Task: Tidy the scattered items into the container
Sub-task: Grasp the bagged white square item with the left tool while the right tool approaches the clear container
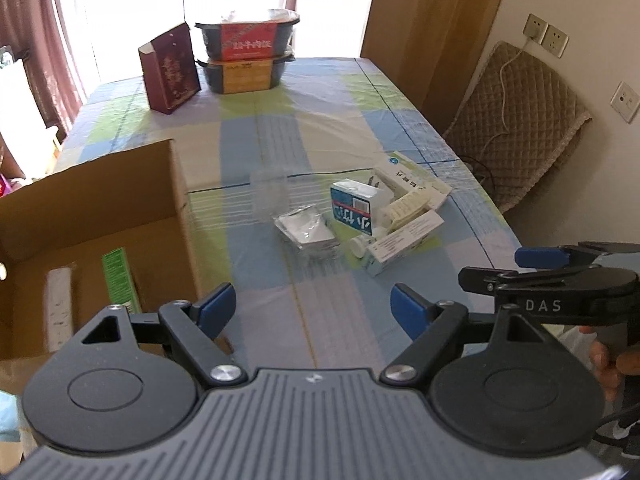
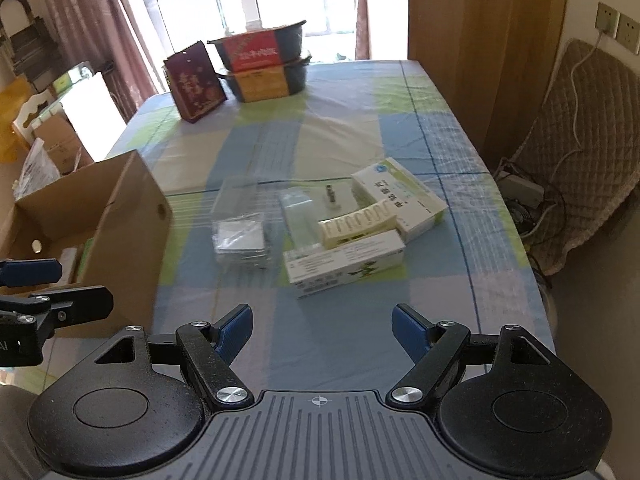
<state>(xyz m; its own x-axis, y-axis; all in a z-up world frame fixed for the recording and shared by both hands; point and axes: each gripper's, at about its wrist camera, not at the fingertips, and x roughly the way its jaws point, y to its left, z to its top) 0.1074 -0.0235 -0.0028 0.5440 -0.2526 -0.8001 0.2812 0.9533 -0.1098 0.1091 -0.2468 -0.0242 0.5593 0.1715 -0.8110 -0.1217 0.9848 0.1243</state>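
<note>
The checked tablecloth table (image 2: 352, 340) carries a cardboard box (image 2: 132, 220), medicine boxes (image 2: 344, 264) and stacked bowls (image 2: 264, 64).

Both claws (image 1: 313, 306) (image 2: 322, 326) agape, empty.

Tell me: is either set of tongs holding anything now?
No. Left tongs and right tongs are both open and empty, above the tablecloth.

One cardboard box (image 1: 96, 216) holds two items: a green carton (image 1: 120, 276) and a white packet (image 1: 59, 304). Scattered on the table are perhaps three medicine boxes (image 2: 400, 196), one blister strip (image 2: 360, 226), one foil pouch (image 2: 240, 240), and two stacked food tubs (image 2: 264, 64).
</note>
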